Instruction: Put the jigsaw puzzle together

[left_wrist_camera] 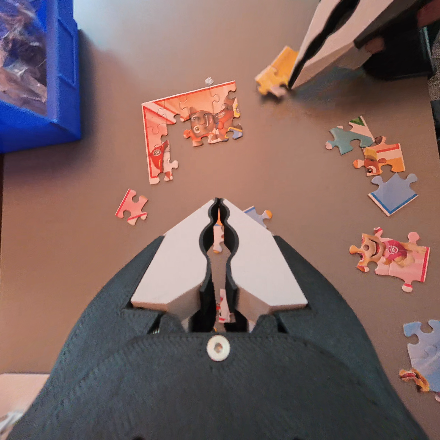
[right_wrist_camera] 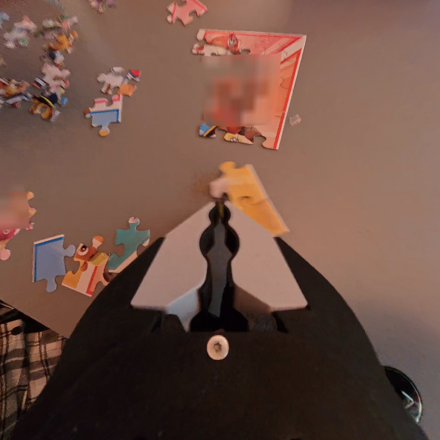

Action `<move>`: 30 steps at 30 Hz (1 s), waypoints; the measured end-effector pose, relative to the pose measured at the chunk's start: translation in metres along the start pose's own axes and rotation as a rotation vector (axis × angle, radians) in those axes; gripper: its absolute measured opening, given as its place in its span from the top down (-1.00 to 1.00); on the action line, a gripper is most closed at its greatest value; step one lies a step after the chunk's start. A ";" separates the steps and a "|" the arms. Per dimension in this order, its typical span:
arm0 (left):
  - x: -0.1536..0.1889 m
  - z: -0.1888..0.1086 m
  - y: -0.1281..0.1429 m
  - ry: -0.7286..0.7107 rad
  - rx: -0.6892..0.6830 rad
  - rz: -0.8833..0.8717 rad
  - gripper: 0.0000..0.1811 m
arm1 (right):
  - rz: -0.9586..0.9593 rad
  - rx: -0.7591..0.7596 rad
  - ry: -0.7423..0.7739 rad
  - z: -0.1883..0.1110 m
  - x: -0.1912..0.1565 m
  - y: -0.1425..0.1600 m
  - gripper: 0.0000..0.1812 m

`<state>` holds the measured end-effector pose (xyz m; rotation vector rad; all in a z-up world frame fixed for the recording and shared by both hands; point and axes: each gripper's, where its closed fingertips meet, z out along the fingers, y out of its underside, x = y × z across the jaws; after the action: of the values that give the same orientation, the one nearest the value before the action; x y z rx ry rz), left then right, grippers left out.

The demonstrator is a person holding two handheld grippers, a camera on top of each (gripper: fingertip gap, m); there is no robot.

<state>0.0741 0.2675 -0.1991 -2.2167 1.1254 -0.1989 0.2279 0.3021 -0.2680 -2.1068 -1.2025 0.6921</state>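
**Q:** Where did things stand on the table?

**A:** My right claw (right_wrist_camera: 220, 202) was clamped on a yellow joined section (right_wrist_camera: 247, 190), lifted just short of the assembled red corner (right_wrist_camera: 292, 71). My left claw (left_wrist_camera: 217, 200) was pressed together, holding nothing, above a loose piece (left_wrist_camera: 258, 215).

**Q:** And the risk?

**A:** I gripped the section by one edge only. I judged its joint could sag or part, or it could twist in my grip, and a misaligned push might have shoved the red corner apart. Other loose pieces (right_wrist_camera: 104, 112) lay scattered nearby.
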 end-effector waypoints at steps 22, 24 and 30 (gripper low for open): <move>-0.005 -0.039 0.086 -0.059 -0.124 -0.141 0.89 | 0.053 -0.110 0.194 -0.001 0.054 0.003 0.61; -0.002 -0.047 0.096 -0.067 -0.130 -0.154 0.89 | 0.060 -0.116 0.154 -0.002 0.042 0.005 0.60; 0.010 -0.070 0.115 -0.082 -0.131 -0.167 0.89 | 0.002 -0.132 0.179 -0.007 0.040 0.009 0.55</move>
<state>-0.0247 0.1772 -0.2143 -2.4142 0.9329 -0.1054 0.2559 0.3320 -0.2755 -2.2254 -1.1742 0.4249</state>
